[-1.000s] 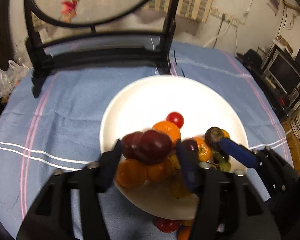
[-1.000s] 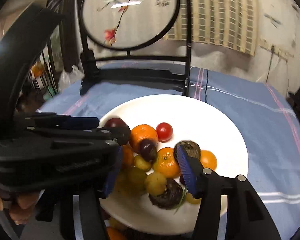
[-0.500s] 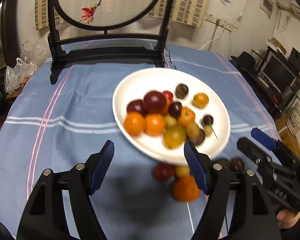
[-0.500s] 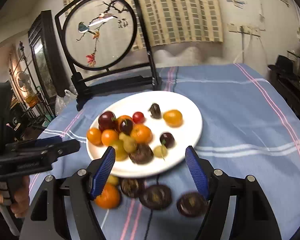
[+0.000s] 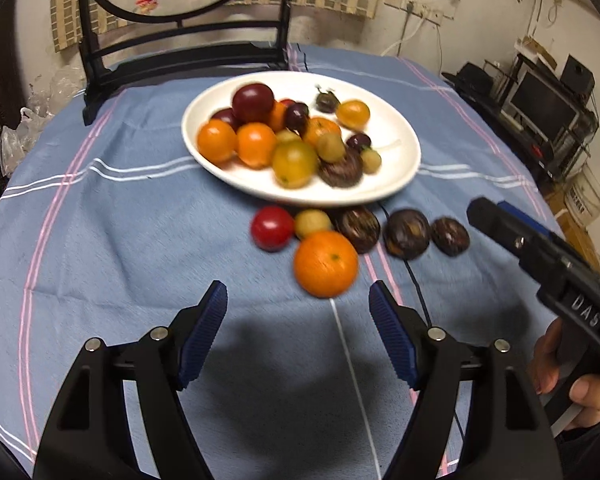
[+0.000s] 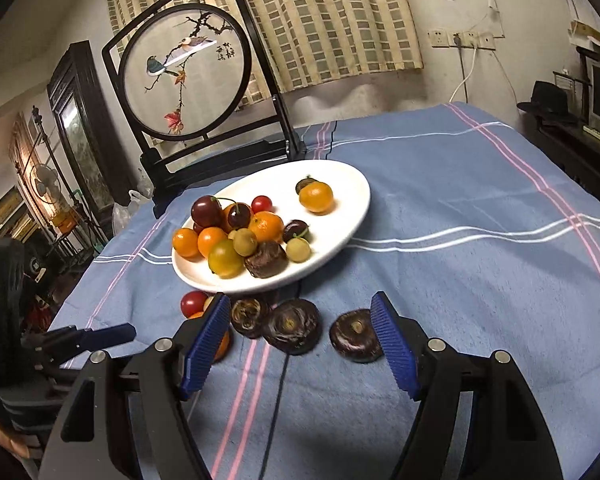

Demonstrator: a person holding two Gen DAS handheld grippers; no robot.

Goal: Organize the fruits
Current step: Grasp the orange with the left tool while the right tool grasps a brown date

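Both pulled back from plate (image 5: 404, 148); left hand-held gripper (image 5: 298, 334) and right hand-held gripper (image 6: 300, 344) jaws just widened, released, empty; plate now upper centre.

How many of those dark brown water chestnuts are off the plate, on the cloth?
3, in a row just in front of the plate: left one, middle one, right one. None seems hidden.

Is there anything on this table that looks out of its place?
Yes. Six fruits lie on the blue tablecloth beside the white plate instead of on it: a red tomato, a large orange, a small yellow fruit and three dark brown ones.
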